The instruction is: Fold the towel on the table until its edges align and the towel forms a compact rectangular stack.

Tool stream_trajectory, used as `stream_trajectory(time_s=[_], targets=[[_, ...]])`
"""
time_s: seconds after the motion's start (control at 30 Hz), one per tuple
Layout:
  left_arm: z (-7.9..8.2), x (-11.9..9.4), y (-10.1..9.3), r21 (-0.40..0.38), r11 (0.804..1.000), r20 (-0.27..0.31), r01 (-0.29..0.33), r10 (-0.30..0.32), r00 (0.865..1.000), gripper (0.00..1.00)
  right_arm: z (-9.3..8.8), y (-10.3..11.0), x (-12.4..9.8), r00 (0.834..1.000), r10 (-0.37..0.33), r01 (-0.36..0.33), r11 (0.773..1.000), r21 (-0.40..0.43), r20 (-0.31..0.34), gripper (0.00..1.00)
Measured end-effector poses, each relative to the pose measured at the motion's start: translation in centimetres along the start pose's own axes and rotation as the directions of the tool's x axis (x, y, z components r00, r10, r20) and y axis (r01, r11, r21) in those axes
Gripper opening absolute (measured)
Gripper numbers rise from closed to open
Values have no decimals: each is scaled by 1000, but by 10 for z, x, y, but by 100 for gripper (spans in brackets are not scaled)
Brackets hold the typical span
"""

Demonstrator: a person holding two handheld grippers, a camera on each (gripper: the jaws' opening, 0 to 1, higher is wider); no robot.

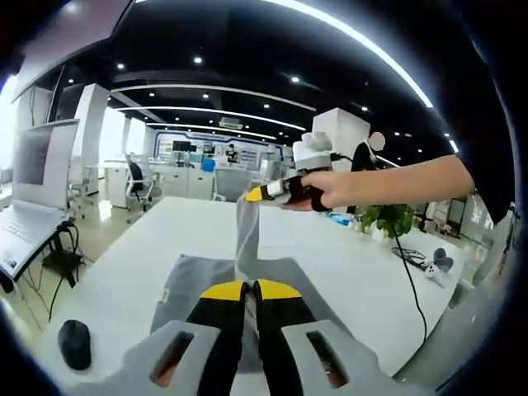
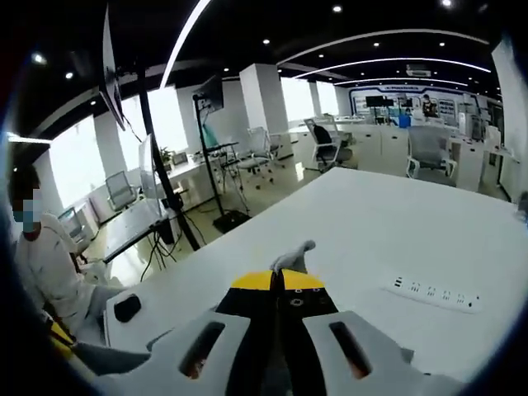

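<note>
A grey towel [image 1: 191, 290] lies on the white table [image 1: 346, 272]. My left gripper [image 1: 251, 290] sits at the towel's near edge with its yellow-tipped jaws shut on the cloth. From there a strip of towel [image 1: 246, 239] rises to the right gripper [image 1: 254, 196], which a person's hand holds above the table, shut on the cloth's upper end. In the right gripper view, my right gripper [image 2: 278, 280] is shut and a small tuft of grey towel [image 2: 295, 254] pokes out past its tips.
A black mouse [image 1: 74, 342] lies near the table's left front edge, with an open laptop [image 1: 25, 231] on a stand beyond it. A plant [image 1: 388, 219] and a cable [image 1: 412, 280] are on the right. A white power strip [image 2: 433, 293] lies on the table. A person [image 2: 49, 276] sits nearby.
</note>
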State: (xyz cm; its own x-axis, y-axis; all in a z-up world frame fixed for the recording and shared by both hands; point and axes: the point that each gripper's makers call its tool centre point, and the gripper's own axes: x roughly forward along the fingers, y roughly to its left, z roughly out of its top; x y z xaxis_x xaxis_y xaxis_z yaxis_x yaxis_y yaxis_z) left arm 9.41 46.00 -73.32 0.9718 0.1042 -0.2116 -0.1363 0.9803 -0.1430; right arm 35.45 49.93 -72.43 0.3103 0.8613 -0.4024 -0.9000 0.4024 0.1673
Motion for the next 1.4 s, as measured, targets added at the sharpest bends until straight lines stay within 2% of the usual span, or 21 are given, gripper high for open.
stream_trajectory(time_s=[0.2, 0.27, 0.5, 0.7, 0.9, 1.03, 1.17, 1.4], targets=[[-22, -5, 29, -107, 988, -5, -110, 110, 994, 5, -11, 12, 26, 1000, 23, -23, 1000, -3, -19, 0], [-32, -4, 38, -124, 983, -21, -135, 133, 991, 5, -14, 14, 32, 999, 28, -28, 1000, 3, -23, 0], [-59, -2, 63, -157, 965, -60, -211, 204, 977, 5, -40, 31, 75, 997, 38, -36, 999, 40, -62, 0], [-78, -1, 78, -188, 948, -77, -258, 247, 966, 5, -51, 39, 97, 997, 31, -28, 999, 43, -75, 0], [-94, 3, 96, -220, 925, -85, -310, 299, 951, 5, -61, 44, 116, 998, 24, -22, 999, 38, -66, 0], [-106, 5, 109, -213, 912, -95, -350, 337, 937, 5, -73, 43, 130, 998, 2, 1, 999, 54, -68, 0], [-116, 7, 116, -233, 899, -115, -372, 354, 928, 5, -85, 46, 144, 997, -14, 17, 999, 45, -79, 0], [-136, 10, 127, -250, 878, -150, -408, 381, 912, 5, -91, 53, 159, 997, -14, 17, 1000, 26, -77, 0]])
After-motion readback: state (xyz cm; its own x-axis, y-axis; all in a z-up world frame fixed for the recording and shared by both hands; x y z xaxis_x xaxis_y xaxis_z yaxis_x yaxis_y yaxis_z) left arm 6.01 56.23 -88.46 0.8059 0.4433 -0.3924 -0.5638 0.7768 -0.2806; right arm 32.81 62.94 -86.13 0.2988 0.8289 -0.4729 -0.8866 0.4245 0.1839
